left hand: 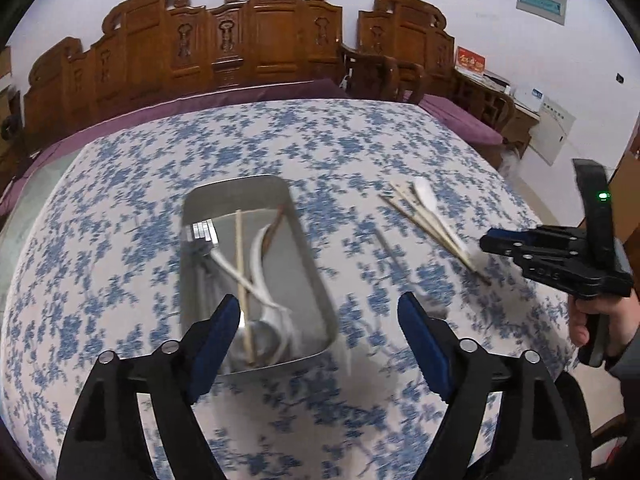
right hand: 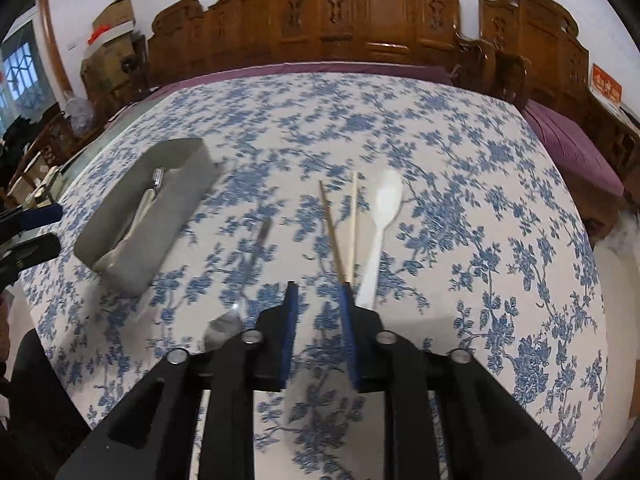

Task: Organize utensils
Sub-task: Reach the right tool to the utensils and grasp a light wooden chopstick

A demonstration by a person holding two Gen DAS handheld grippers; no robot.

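A metal tray (left hand: 312, 256) on the floral tablecloth holds a fork, white spoons and chopsticks. My left gripper (left hand: 316, 320) is open and empty over its near end. On the cloth to the right lie wooden chopsticks (left hand: 428, 228), a white plastic spoon (left hand: 434, 208) and a metal spoon (left hand: 386, 244). My right gripper (right hand: 318, 296) is open and empty, just short of the near ends of the chopsticks (right hand: 344, 228) and the white spoon (right hand: 380, 220). The metal spoon (right hand: 224, 328) lies left of its fingers. The tray (right hand: 168, 216) is at the left.
The round table (right hand: 460, 160) has a blue floral cloth. Carved wooden benches with purple cushions (left hand: 256, 92) stand behind it and to the right. The right gripper and the hand holding it also show in the left wrist view (left hand: 552, 256).
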